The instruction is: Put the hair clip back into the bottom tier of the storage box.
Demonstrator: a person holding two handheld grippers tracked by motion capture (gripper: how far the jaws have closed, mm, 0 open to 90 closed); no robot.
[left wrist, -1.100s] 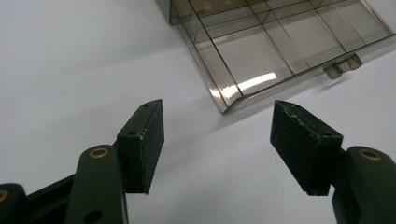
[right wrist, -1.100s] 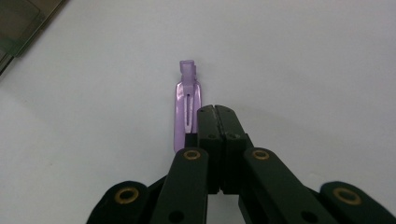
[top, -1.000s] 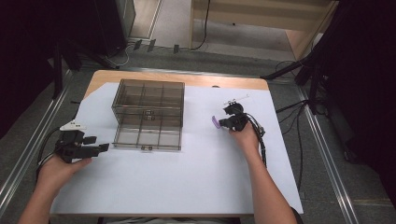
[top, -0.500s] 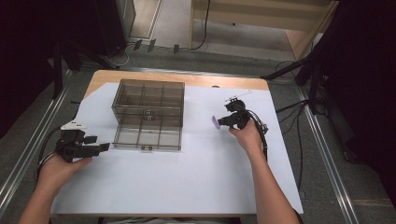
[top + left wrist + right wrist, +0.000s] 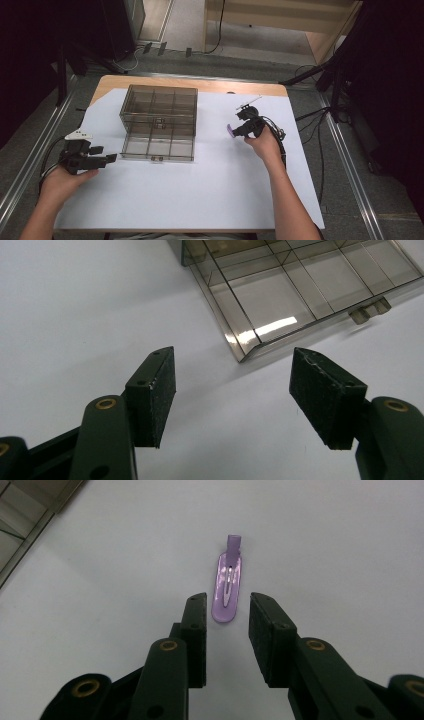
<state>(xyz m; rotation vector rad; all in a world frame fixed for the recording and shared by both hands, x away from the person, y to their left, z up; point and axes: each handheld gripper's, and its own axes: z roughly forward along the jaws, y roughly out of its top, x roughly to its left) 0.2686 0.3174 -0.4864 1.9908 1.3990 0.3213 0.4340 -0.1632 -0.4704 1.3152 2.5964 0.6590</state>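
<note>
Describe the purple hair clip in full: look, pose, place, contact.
The purple hair clip is a slim, glossy, plastic-looking piece with a rounded end, a slotted middle and a small square tab at the far end. It lies flat on the white table cover, just beyond the right gripper, whose open jaws are not touching it.

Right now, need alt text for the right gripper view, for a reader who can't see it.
A purple hair clip lies flat on the white table cover, its rounded end just ahead of the right hand-held gripper. The gripper's two black jaws stand apart, have just been opening, and do not touch the clip. A corner of the clear compartment box shows at upper left.
</note>
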